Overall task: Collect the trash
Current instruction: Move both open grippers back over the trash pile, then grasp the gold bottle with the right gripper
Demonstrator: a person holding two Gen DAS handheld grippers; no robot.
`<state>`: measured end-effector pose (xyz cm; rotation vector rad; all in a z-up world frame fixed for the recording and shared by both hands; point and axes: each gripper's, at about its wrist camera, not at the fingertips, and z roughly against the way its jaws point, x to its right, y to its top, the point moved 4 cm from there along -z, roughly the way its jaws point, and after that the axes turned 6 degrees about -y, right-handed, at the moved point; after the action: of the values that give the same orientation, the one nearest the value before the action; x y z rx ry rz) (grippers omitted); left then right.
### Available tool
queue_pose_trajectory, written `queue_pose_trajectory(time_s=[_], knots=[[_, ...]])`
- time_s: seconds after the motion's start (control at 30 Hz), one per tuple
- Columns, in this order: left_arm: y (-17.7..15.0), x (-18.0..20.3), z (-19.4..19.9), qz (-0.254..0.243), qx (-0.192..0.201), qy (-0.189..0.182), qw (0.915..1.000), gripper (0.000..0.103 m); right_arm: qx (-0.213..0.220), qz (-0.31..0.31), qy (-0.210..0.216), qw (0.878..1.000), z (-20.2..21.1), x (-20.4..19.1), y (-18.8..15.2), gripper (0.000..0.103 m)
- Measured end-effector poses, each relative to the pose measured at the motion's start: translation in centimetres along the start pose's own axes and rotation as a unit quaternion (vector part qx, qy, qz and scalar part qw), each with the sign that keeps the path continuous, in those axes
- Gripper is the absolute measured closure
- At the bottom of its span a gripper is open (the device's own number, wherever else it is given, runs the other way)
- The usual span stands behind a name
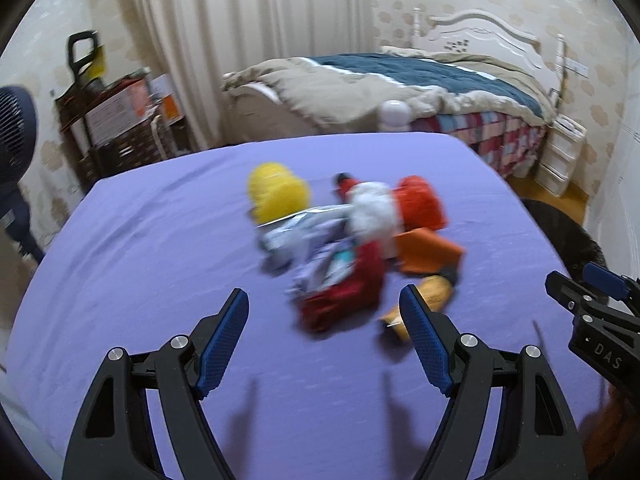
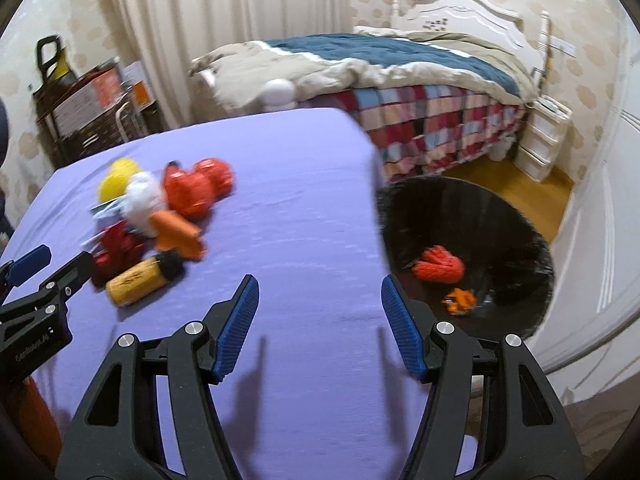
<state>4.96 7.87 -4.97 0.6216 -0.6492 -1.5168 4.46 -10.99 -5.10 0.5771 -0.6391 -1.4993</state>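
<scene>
A heap of trash lies mid-table on the purple cloth (image 1: 160, 240): a yellow crumpled ball (image 1: 276, 190), a white wad (image 1: 376, 210), a red-orange bag (image 1: 422, 200), an orange packet (image 1: 430, 254), a silver wrapper (image 1: 296, 238), a dark red wrapper (image 1: 344, 304) and a yellow bottle (image 2: 136, 280) on its side. My left gripper (image 1: 323, 292) hovers open just short of the heap, with nothing between its pads. My right gripper (image 2: 318, 280) is open and empty over the table's right edge. Beside it a black trash bag (image 2: 500, 216) holds red-orange trash (image 2: 440, 266) and an orange scrap (image 2: 460, 300).
Behind the table stands a bed (image 1: 420, 76) with a blue and beige quilt. At the left are a dark fan (image 1: 16, 120) and a cluttered shelf (image 1: 120, 120). White drawers (image 2: 540, 144) and a white door (image 2: 600, 240) are on the right, over wooden floor (image 2: 520, 188).
</scene>
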Motion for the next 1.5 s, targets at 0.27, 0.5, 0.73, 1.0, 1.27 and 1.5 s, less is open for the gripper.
queue_pose_trajectory(time_s=[0.27, 0.5, 0.73, 1.0, 1.27, 1.5], knots=[[-1.2, -5.6, 0.9, 0.040, 0.001, 0.033, 0.9987, 0.028, -0.010, 0.049, 0.013, 0.999, -0.1, -5.6, -0.1, 0.040], [-2.1, -8.4, 0.8, 0.062, -0.005, 0.043, 0.9971, 0.028, -0.031, 0.059, -0.004, 0.998, -2.0, -6.9, 0.2, 0.040], [-2.6, -9.4, 0.4, 0.072, -0.012, 0.044, 0.9964, 0.028, -0.026, 0.066, -0.009, 0.997, -3.1, -8.0, 1.4, 0.040], [-2.6, -10.1, 0.4, 0.074, -0.013, 0.044, 0.9962, 0.028, -0.023, 0.063, -0.011, 0.998, -2.9, -8.5, 2.0, 0.040], [-2.8, -10.9, 0.8, 0.081, -0.007, 0.042, 0.9958, 0.028, -0.021, 0.053, 0.007, 0.998, -1.1, -9.8, 1.5, 0.040], [-3.1, -11.8, 1.4, 0.096, -0.001, 0.040, 0.9946, 0.028, -0.025, 0.076, 0.013, 0.997, -0.9, -12.3, 0.9, 0.040]])
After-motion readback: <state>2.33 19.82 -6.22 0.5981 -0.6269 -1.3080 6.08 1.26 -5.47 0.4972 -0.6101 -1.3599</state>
